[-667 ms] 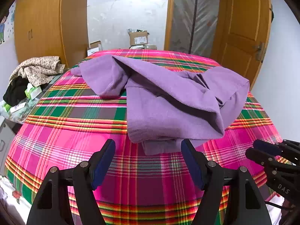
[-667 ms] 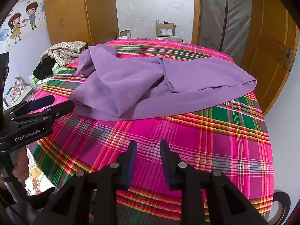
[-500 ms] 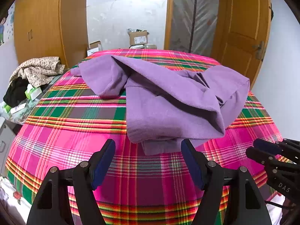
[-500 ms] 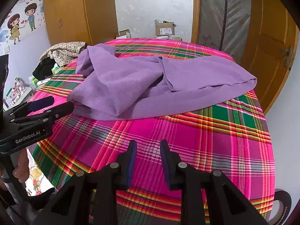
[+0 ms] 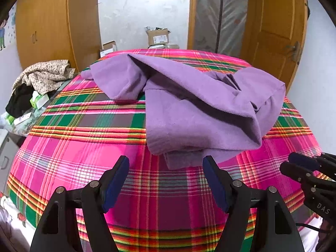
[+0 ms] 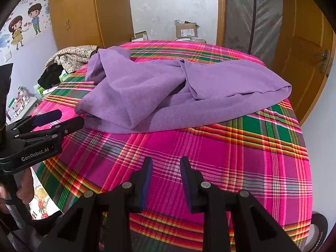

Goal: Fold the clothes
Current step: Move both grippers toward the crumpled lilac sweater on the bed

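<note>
Fingers of the left gripper (image 5: 166, 166) gape wide and those of the right gripper (image 6: 166, 163) part narrowly, both empty near the bed's (image 5: 84, 147) front edge, so grabbing the rumpled purple garment (image 5: 199, 109) mid-bed risks pinching several layers.

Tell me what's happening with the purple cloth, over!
Left gripper open, empty. Right gripper open, empty. Purple cloth crumpled on plaid bed, untouched. Nothing blocking.

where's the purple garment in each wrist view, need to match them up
Left wrist: purple garment lies crumpled mid-frame, just beyond the open left gripper.
Right wrist: purple garment spreads across the upper middle, well beyond the right gripper.
Shared landmark: the cardboard box past the bed.
</note>
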The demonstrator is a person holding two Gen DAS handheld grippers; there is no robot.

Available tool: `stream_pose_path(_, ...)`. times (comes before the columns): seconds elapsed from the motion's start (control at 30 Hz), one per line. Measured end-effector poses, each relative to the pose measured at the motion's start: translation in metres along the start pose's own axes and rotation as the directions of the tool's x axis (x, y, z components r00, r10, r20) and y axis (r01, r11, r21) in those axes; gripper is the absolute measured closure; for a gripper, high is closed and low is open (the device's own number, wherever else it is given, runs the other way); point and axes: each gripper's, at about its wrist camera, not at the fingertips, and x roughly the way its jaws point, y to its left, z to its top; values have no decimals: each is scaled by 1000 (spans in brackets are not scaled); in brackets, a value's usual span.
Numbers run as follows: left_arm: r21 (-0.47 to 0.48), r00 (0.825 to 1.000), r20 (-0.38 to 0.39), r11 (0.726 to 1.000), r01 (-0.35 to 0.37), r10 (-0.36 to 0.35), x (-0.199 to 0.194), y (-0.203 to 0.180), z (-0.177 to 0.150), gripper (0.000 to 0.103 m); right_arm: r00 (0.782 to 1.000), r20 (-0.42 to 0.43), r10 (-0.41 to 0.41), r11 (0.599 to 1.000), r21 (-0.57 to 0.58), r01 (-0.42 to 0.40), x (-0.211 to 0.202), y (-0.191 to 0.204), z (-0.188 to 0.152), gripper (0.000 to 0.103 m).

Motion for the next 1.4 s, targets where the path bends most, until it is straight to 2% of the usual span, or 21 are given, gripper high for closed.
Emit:
stream_pose_path(0.17,-2,1000,14,1000,-5,5,-3,0,0,29,1000,-1,3,1000,4,-3,0,0,-1,75)
stream_pose_path(0.3,-21,999,15,999,-37,38,-3,3,0,29,1000,-3,6,1000,6,-6,0,1,-1,75)
stream_pose_path(0.63,-49,1000,8,999,-18,18,-1,5,1,29,1000,-1,11,1000,10,-11,1,0,2,75)
stream_pose_path(0.8,-37,1000,28,999,-11,12,-2,5,0,29,1000,11,23,1000,8,-24,-1,-2,5,75)
stream_pose_path(1.07,-70,1000,9,997,12,-11,5,13,0,31,999,3,43,999,-15,-43,5,2,10,75)
stream_pose_path(1.3,-114,999,-5,993,34,-35,13,20,-2,33,999,-5,48,998,-28,-48,11,3,11,69)
stream_pose_path(1.4,-94,1000,-9,995,29,-30,15,19,-1,33,998,-15,54,998,-28,-54,14,3,11,69)
